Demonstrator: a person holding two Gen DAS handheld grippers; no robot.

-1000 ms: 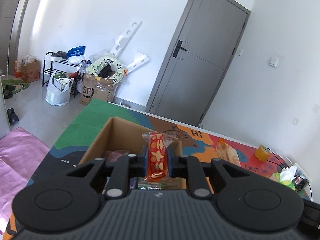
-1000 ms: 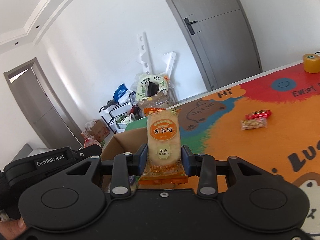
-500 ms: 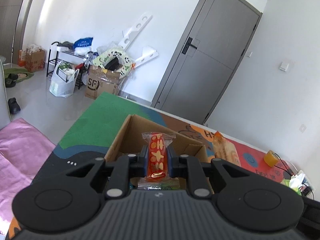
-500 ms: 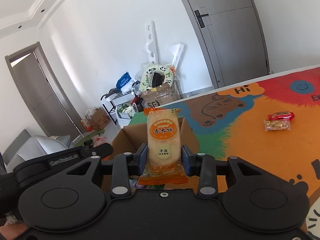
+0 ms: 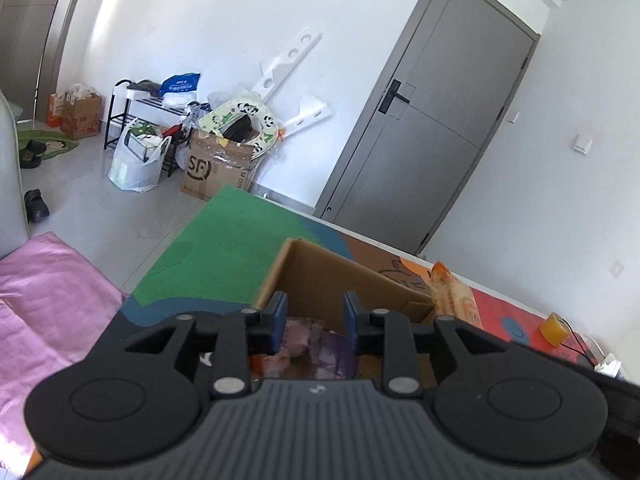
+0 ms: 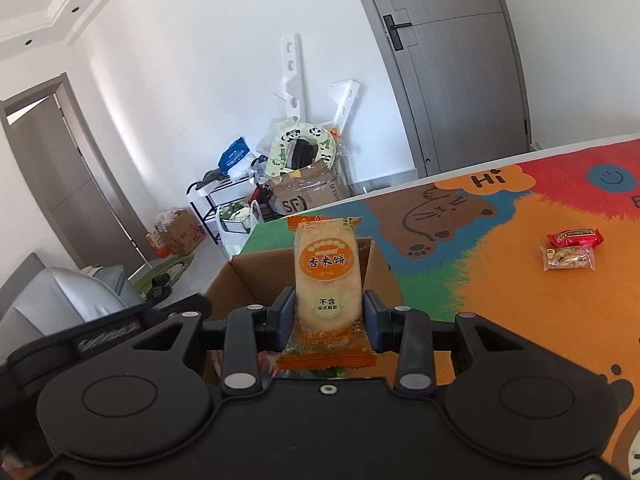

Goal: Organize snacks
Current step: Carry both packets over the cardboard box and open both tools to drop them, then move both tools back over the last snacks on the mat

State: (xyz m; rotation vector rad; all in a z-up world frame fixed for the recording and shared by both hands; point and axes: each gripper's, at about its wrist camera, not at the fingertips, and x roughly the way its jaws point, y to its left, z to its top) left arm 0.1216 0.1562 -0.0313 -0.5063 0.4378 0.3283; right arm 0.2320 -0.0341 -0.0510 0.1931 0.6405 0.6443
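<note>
Two black plastic hand-held grippers with blue pads point down toward an open brown cardboard box point(image 5: 320, 276) standing on a table covered by a colourful cartoon-printed mat point(image 6: 520, 280). The left gripper point(image 5: 314, 318) hangs above the box mouth; its jaws are opening and nothing is between them. Through the gap, crinkled snack wrappers point(image 5: 316, 344) in pink and purple lie inside the box, blurred and half hidden behind the gripper body, so single packets cannot be told apart. The right gripper point(image 6: 329, 314) is clamped on a rice cracker packet point(image 6: 327, 280), an upright, rounded oblong in glossy orange and cream film with a crimped top seal; its lower end is tucked behind the gripper body. The packet is held in front of the box's near-right corner, and whether it is above the opening is hard to tell. In the left view its orange corner point(image 5: 452, 296) shows just past the box's right edge. Well apart on the orange part of the mat lie a red wrapped snack point(image 6: 575, 237) and, touching it, a clear packet of nuts point(image 6: 568, 258). A yellow tape roll point(image 5: 554, 329) sits near the table's far edge. The box's floor is mostly hidden.
</note>
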